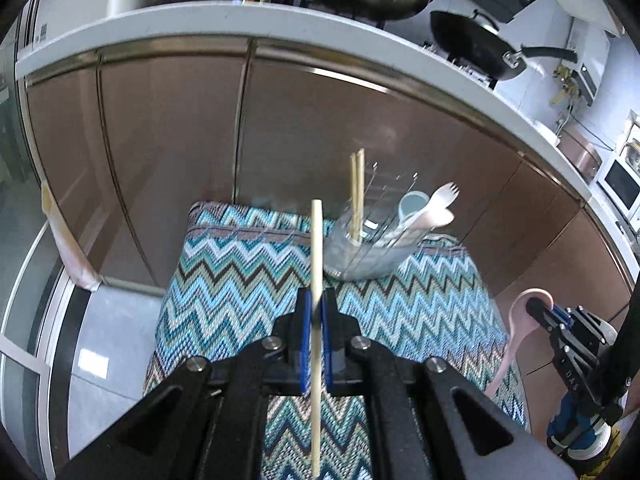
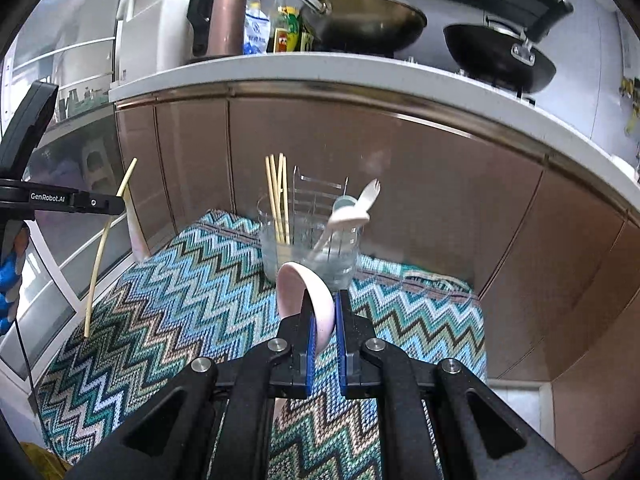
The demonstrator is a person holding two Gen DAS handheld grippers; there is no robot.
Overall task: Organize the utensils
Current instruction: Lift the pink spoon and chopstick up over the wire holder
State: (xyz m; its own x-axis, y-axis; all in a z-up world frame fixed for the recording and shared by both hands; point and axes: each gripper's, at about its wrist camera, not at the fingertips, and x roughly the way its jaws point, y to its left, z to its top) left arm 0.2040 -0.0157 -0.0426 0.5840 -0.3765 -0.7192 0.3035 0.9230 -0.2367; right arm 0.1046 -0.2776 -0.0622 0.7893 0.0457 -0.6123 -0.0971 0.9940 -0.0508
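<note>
Now the left gripper (image 1: 316, 312) pinches a chopstick (image 1: 316, 264), the right gripper (image 2: 323, 312) a pink spoon (image 2: 308, 288); either may slip or knock the holder (image 2: 310, 248).

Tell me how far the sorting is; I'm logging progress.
Done: chopsticks and a white spork stand in the clear holder. In hand: left tool grips one chopstick; right tool grips a pink spoon. Left: dropping both in.

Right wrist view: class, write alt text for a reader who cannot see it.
The right gripper clamps a pink spoon above a zigzag cloth. Beyond stands a clear holder with chopsticks. At left, the left gripper holds one chopstick.
</note>
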